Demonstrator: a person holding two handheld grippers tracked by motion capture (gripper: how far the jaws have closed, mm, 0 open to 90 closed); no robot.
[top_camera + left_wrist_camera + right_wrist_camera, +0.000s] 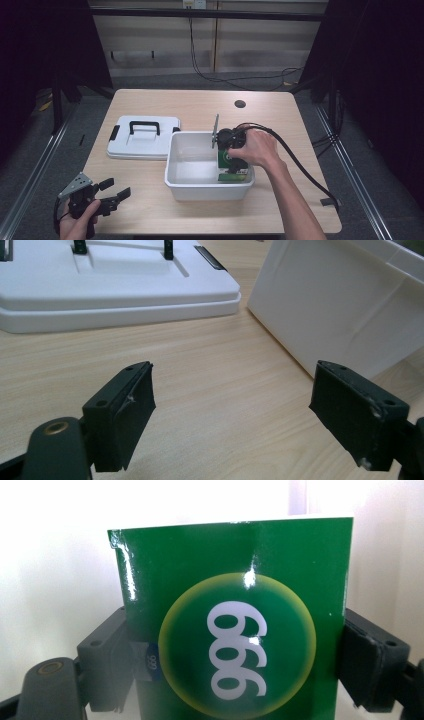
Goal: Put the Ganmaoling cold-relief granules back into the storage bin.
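Observation:
A glossy green box (235, 600) with a yellow-ringed circle and white digits sits between the jaws of my right gripper (235, 672), which press on its two sides. In the high view that box (233, 171) is at the right end of the white bin (207, 191), with my right gripper (231, 156) pointing down into the bin under the hand. I cannot tell whether the box rests on the bin floor. My left gripper (116, 188) is open near the table's front left corner, its jaws wide apart above bare wood (232, 405).
A white lid (142, 142) with a black handle and clips lies flat left of the bin. From the left gripper, the lid (110, 285) is ahead on the left and the bin wall (345, 305) on the right. A cable hole (240, 104) is at the back.

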